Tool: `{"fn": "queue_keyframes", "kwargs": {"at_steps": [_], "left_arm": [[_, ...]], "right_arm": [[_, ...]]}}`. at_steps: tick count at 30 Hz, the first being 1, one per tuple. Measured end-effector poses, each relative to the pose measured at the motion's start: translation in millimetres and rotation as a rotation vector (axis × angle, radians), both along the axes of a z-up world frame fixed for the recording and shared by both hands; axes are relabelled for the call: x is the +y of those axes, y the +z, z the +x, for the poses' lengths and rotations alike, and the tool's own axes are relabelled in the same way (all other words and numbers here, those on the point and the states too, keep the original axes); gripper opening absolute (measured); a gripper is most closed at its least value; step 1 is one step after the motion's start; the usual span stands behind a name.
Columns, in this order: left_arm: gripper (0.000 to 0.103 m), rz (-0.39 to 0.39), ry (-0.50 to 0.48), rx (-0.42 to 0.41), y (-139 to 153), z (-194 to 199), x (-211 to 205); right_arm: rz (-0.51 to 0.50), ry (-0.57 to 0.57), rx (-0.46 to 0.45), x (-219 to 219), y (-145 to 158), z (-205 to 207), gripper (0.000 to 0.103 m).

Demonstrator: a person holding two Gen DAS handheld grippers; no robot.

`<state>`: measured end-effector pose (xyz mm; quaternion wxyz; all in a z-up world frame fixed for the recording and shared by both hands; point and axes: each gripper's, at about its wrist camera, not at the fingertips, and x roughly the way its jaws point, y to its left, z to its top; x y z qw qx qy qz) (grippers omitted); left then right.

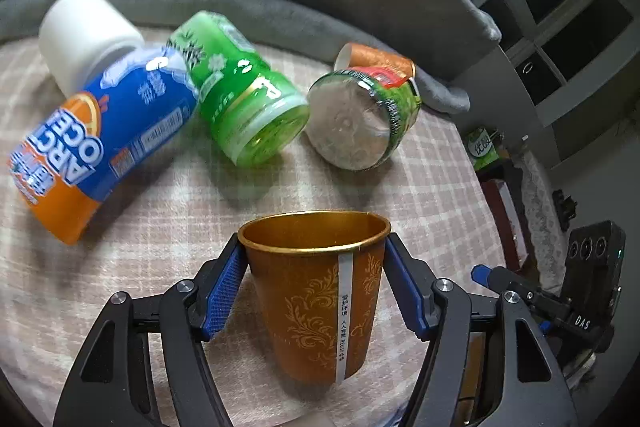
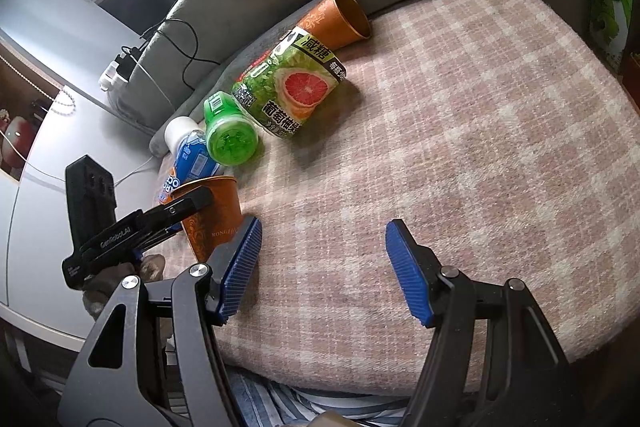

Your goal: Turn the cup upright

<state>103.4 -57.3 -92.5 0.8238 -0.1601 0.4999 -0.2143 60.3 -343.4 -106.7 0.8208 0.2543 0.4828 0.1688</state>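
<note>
The cup (image 1: 316,291) is an orange-brown paper cup with pale gold scroll ornament, a white vertical seam strip bearing small print, and a shiny gold inside. It stands mouth up, its rolled rim open to the top and its narrower base down toward the pink plaid cloth (image 1: 192,195). Blue ribbed pads (image 1: 224,291) press against both of its sides just below the rim. From the right wrist view it (image 2: 212,219) shows near the cloth's left edge.

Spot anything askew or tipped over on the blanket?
Yes. A second orange paper cup lies on its side at the back, and the three bottles lie toppled. The orange cup in the left gripper stands upright.
</note>
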Motion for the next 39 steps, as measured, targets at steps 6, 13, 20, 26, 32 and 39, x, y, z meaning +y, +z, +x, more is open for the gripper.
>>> {"fn": "queue_keyframes", "kwargs": {"at_steps": [6,13,20,26,32,39], "left_arm": [[0.067,0.055,-0.001,-0.089,10.6,-9.2,-6.5],[0.067,0.12,0.002,-0.182,15.8,-16.1,-14.5],[0.067,0.209,-0.005,-0.276,19.3,-24.1,-24.7],[0.067,0.257,-0.003,-0.349,20.5,-30.1,-29.8],[0.067,0.258,-0.001,-0.37,15.1,-33.2,-28.6],[0.067,0.268,-0.013,-0.386,15.4,-43.8,-28.5]], "right_arm": [[-0.001,0.004,-0.001,0.2,-0.1,0.2,0.067],[0.001,0.003,-0.002,0.3,-0.5,-0.3,0.067],[0.002,0.002,-0.001,0.3,-0.7,-0.3,0.067],[0.003,0.004,-0.003,0.1,-0.5,-0.4,0.067],[0.003,0.004,-0.003,-0.3,-0.7,-0.4,0.067],[0.004,0.006,-0.007,2.3,2.9,-1.1,0.067]]}}
